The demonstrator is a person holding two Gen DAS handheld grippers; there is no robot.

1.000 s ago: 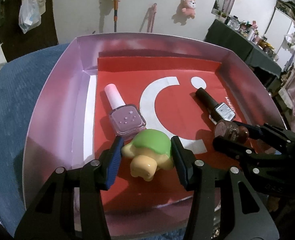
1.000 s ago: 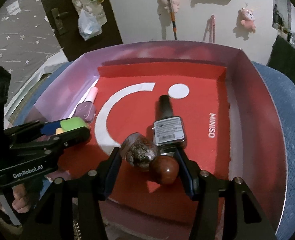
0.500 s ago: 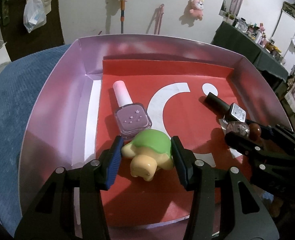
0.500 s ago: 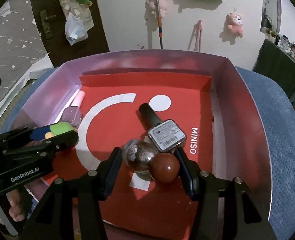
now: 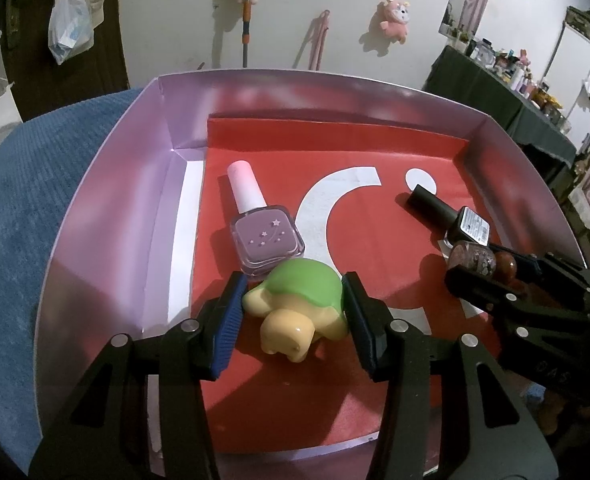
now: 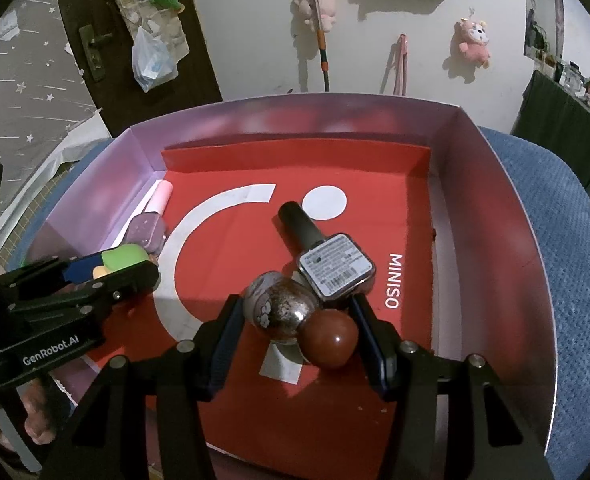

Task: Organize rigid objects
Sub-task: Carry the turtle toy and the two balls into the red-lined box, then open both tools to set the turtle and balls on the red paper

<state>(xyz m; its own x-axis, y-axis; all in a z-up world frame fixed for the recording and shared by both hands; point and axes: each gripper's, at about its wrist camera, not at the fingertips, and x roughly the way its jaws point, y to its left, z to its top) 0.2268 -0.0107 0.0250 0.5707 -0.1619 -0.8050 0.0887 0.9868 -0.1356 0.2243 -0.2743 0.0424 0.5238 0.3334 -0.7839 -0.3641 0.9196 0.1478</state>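
Both tools were down inside the box (image 5: 107,216), the pink-walled one with the red liner.

Left tool (image 5: 293,312): clenched on the turtle toy (image 5: 299,300), green shell, cream head facing the camera. Pads sat on the two flanks of the shell. Whether it was lifted or resting on the liner, we couldn't tell. The lilac polish bottle (image 5: 265,236) lay flat just behind it, near-touching, white cap pointing to the far wall.

Right tool (image 6: 295,320): clamped on the round glitter bottle (image 6: 279,308) with the brown ball cap (image 6: 329,338) toward the camera. Left pad was on the glass, right pad beside the cap. The dark bottle (image 6: 327,260) lay flat against it on the far side, label up, black cap toward the white dot.

Handling, our read:
- Turtle: looked like hard glossy plastic, light, stiff. The domed shell is slippery and could squirt out of flat pads. Grip low and wide across the flanks, not the head.
- Glitter bottle: glass sphere, heavier, breakable, rolls. The grip looked off-centre, so it could twist. Better across the widest part of the body, or at the neck.
- The flat bottles have square bodies, so grip the flat sides, not the caps.

Risk: each held item crowded its neighbour, so letting go could nudge it.
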